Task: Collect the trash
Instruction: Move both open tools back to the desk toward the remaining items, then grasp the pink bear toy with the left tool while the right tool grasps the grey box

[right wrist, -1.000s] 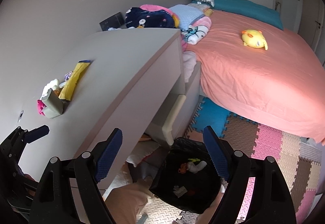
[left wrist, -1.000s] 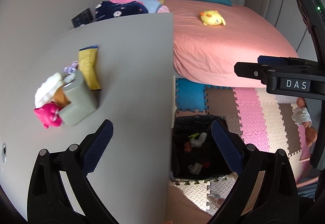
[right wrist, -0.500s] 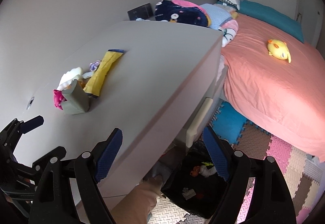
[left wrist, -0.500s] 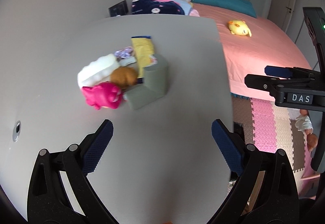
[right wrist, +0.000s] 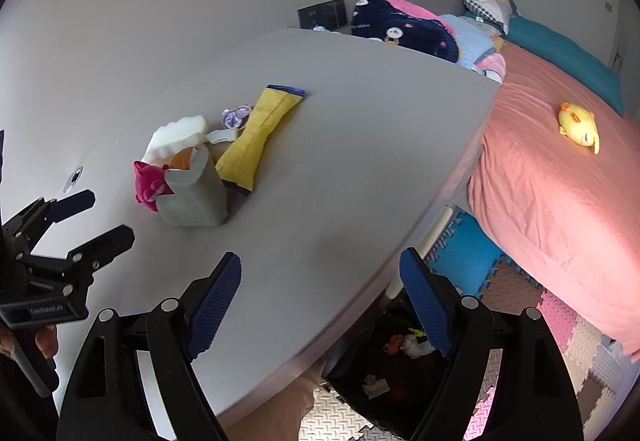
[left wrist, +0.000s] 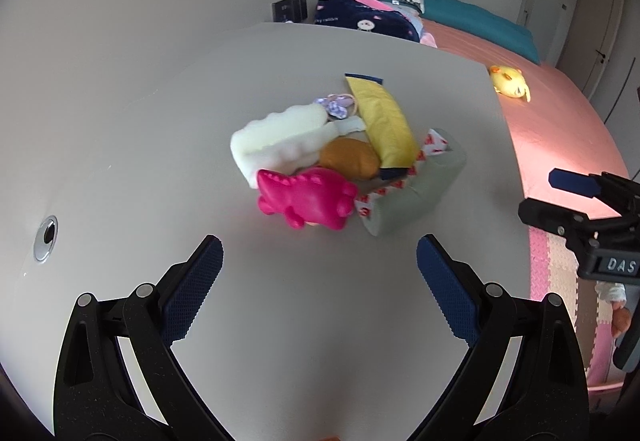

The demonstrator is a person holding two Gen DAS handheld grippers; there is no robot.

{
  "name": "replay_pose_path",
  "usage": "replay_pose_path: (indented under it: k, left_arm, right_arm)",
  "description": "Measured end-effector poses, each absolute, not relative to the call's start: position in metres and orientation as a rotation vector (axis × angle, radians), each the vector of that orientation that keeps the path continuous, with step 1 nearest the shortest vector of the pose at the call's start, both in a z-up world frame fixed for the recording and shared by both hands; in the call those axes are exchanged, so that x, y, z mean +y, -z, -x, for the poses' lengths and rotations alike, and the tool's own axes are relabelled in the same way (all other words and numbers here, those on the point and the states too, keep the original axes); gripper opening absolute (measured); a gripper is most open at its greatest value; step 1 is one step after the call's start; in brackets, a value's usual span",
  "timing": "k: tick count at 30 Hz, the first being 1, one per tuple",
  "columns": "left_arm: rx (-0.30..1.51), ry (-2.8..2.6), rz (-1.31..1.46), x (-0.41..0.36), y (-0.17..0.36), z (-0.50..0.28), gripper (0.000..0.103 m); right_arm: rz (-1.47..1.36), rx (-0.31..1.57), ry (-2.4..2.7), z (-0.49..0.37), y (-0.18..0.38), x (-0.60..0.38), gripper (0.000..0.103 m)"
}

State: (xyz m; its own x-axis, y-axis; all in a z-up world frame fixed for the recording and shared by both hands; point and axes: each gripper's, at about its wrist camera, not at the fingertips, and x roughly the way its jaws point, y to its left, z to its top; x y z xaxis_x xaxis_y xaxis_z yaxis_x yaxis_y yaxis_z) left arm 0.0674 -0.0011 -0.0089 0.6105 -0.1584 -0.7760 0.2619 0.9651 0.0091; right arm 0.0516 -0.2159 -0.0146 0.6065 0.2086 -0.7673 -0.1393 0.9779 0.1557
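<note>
Jaws of the left gripper (left wrist: 319,265) spread wide, nothing between them, hovering over the grey worktop (left wrist: 160,121). Trash pile lies just ahead of the jaws, apart from both pads: pink toy (left wrist: 306,197) nearest, white foam piece (left wrist: 276,139) and brown lump (left wrist: 350,159) behind it, yellow packet (left wrist: 386,123) farther, grey-green carton (left wrist: 420,187) ahead toward the right pad. Right gripper (right wrist: 320,291) jaws likewise released and empty, over the worktop's near edge; pile sits ahead and left of them, well apart. Black bin (right wrist: 384,381) on the floor, below the right pad, holds scraps.
</note>
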Motion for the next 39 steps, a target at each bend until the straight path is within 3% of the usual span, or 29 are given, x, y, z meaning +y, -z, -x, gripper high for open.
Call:
replay_pose_path:
  k: [20,25,27,39]
  left_arm:
    - [0.926,0.283,-0.067,0.022,0.038,-0.122,0.094]
    - [0.932,0.293,-0.051,0.026,0.041,-0.129,0.076]
    - [0.92,0.285,-0.047,0.029,0.04,-0.13,0.063]
    - [0.867,0.221,-0.062,0.055,0.029,-0.109,0.062]
  right_arm:
    - [-0.048,0.917,-0.229,-0.07,0.02,-0.177,0.082]
    - [-0.065,0.915,-0.238,-0.074,0.021,-0.17,0.082]
    - [-0.077,0.91,-0.243,-0.073,0.02,-0.168,0.082]
    - [-0.104,0.883,-0.289,-0.083,0.011,-0.15,0.082]
